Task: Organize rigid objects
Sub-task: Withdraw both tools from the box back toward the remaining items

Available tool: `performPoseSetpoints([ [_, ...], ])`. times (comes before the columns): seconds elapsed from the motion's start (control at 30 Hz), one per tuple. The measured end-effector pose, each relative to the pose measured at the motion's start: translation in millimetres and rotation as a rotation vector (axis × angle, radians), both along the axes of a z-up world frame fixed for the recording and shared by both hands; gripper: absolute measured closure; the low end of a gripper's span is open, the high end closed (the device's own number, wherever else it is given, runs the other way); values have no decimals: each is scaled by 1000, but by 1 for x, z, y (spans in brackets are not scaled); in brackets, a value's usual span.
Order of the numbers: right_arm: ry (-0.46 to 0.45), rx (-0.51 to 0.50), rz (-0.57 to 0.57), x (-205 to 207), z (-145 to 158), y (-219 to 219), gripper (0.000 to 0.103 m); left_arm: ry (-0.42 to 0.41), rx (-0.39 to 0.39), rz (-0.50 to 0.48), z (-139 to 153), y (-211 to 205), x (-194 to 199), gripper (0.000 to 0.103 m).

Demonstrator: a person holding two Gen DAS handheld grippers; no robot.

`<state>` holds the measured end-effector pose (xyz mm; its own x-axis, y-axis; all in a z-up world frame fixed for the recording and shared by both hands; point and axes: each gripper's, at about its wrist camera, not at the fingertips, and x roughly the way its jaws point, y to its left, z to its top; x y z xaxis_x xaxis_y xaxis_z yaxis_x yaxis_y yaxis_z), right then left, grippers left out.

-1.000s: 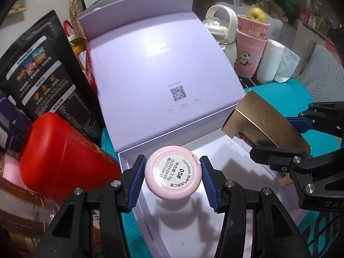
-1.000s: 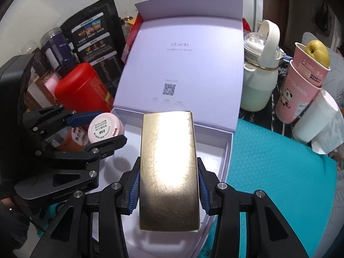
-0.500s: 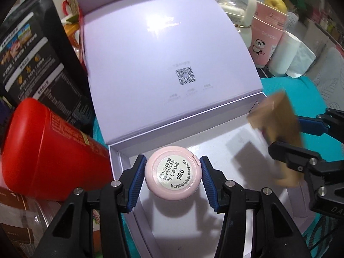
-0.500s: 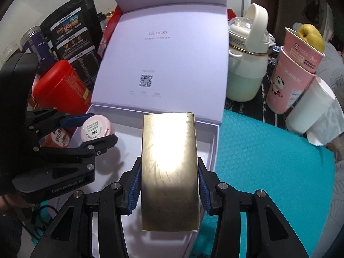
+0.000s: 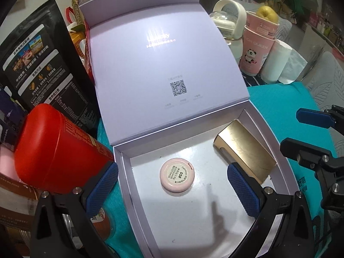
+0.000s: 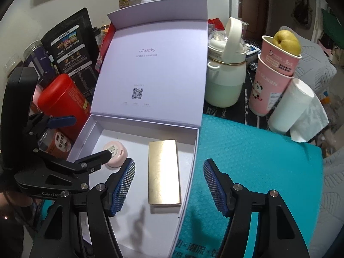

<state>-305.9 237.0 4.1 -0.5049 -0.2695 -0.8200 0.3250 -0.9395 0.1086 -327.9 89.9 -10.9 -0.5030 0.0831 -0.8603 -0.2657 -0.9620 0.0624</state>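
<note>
A lilac gift box (image 5: 123, 180) (image 6: 86, 129) lies with its lid raised at the back. On its white floor rest a round pink compact (image 5: 176, 175) (image 6: 115, 153), label up, and a flat gold case (image 5: 244, 149) (image 6: 164, 172) along the right wall. My left gripper (image 5: 172, 190) hangs above the compact with its jaws opening, the blue pads wide apart and touching nothing. My right gripper (image 6: 168, 186) hovers over the near end of the gold case, its jaws opening too, and its pads stand clear of the case.
A red canister (image 5: 56, 148) and a black snack pouch (image 5: 36, 64) crowd the box's left side. Behind on the right stand a white kettle (image 6: 225, 79), stacked pink cups (image 6: 271, 81) with a pear on top, and a paper roll (image 6: 290, 105). A teal mat (image 6: 258, 161) covers the table.
Both grippers have let go. The pink compact now lies on the box floor below the left pads, and the gold case has dropped flat into the box's right side.
</note>
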Motion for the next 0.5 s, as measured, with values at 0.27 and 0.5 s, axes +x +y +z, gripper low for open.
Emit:
performPoseSetpoints([
  [0.27,45,-9,1,19,21,3,36,62,4,-3,25,-5,19,0],
  [0.5,89,-12,1,39,42,5,36,117,5,0,56,-8,44,0],
])
